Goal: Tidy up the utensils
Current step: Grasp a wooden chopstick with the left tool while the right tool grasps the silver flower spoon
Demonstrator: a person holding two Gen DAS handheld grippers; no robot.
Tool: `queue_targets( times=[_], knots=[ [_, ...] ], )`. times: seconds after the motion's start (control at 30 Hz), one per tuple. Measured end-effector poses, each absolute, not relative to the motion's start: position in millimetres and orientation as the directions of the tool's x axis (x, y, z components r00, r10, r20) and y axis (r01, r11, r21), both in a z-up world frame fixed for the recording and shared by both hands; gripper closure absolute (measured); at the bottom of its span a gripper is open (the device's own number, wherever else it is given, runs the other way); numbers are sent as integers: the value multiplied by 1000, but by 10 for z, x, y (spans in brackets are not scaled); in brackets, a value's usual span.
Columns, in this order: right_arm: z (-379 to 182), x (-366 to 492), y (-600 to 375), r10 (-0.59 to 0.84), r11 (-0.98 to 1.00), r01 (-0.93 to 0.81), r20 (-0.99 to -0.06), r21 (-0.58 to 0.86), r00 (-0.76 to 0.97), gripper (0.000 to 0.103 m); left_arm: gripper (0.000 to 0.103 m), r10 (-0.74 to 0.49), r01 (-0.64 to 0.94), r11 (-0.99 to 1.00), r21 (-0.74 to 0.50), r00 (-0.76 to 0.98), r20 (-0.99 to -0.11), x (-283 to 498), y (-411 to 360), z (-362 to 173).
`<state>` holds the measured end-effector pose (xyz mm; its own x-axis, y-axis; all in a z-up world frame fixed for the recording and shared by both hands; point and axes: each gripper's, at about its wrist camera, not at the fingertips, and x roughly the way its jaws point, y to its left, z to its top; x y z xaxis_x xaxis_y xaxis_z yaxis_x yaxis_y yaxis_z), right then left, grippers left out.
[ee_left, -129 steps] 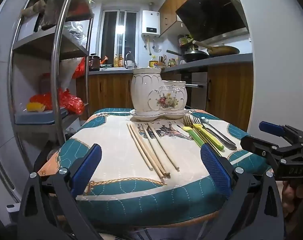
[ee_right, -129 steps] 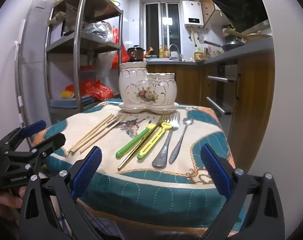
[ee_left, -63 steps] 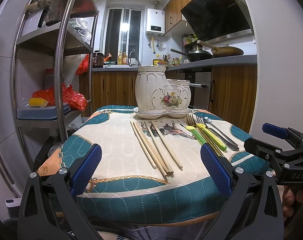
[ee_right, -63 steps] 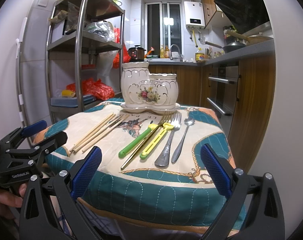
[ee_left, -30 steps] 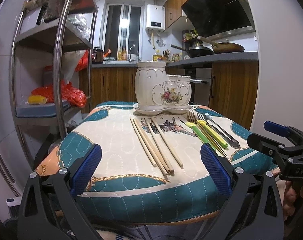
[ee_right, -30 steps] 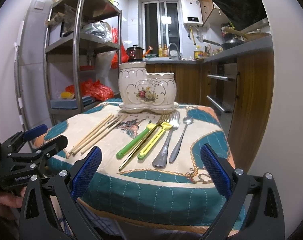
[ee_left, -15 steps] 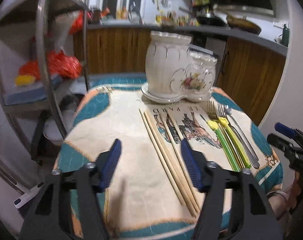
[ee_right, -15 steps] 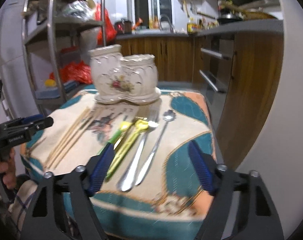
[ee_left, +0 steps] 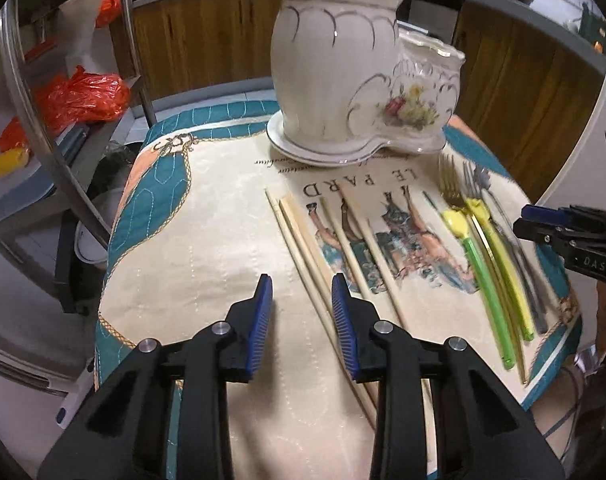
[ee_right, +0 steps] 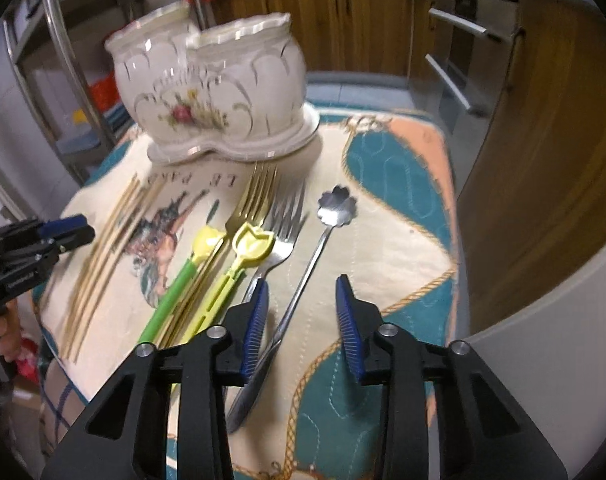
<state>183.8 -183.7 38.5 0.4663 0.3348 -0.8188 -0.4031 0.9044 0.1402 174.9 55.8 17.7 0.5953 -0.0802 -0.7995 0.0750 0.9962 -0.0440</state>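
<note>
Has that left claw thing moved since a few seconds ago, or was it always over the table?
Yes. The left gripper has come forward and tipped down over the tablecloth, toward the chopsticks; its jaws are closing, empty.

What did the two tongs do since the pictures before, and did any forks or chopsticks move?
Both tongs tipped downward and came in over the table. The left tongs are closing above bare cloth beside the chopsticks; the right tongs are closing with the spoon handle between the pads, not gripped yet. Nothing has been picked up. The chopsticks, forks, spoon and ceramic holder stayed where they were.
</note>
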Motion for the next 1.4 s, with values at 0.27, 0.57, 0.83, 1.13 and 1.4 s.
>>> queue_targets(
  times=[0.27,0.57,0.83,1.13,1.4],
  knots=[
    [332,1886,-1770,300,896,-435,-851,95,432,85,73,-75,82,996,-34,575,-814,1765,618,159],
    [362,2015,-1735,260,870,-488,-902,64,345,89,73,-105,122,991,-49,514,-851,1922,625,164],
    [397,2227,-1549,148,848,-530,-966,14,211,90,79,-125,159,984,-76,326,-937,2252,673,202],
    [404,2498,-1486,79,878,-479,-991,16,111,89,79,-171,178,973,-145,143,-975,2501,771,180],
    [435,2578,-1480,95,887,-460,-991,39,99,99,98,-103,234,969,-79,93,-990,2639,714,157]
  ],
)
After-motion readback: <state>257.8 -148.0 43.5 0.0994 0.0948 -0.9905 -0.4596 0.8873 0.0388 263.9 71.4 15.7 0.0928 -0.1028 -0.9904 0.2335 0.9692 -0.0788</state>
